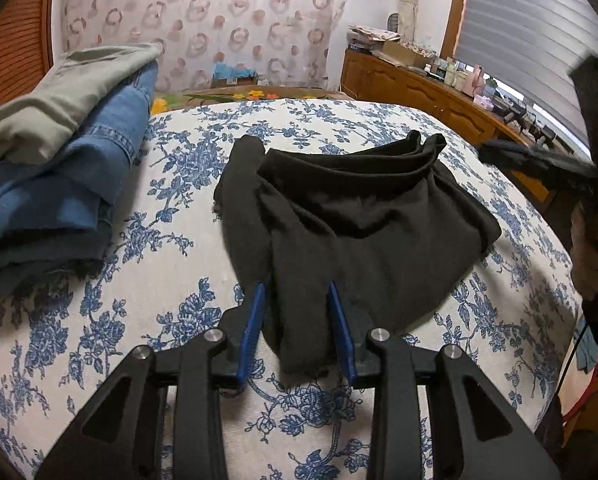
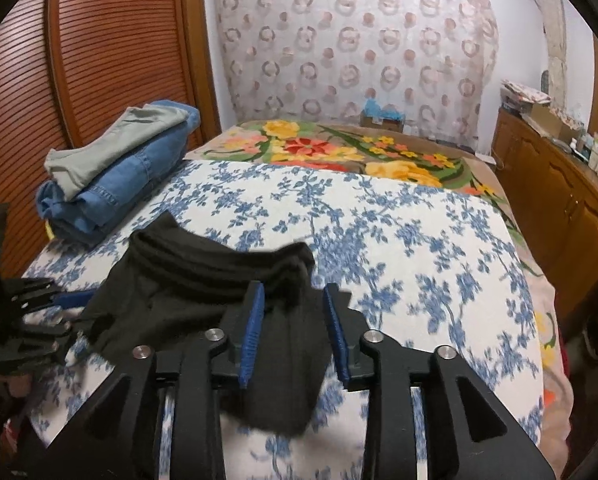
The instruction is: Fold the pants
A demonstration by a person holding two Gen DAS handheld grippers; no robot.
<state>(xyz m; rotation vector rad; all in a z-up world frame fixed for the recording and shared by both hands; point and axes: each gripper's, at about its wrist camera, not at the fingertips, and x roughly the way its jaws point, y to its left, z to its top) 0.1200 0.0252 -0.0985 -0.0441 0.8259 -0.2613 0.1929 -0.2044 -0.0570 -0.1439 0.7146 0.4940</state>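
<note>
Left tongs apart, straddling black pants. Right tongs likewise apart over same pants, bunched on floral bed cover, right of folded stack.

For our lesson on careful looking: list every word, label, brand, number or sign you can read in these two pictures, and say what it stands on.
None can be read.
Bottles and boxes on the wooden sideboard: labels too small and blurred.
Stacked papers on it: print illegible.
Black pants, folded jeans, floral bedsheet: no text visible.
</note>
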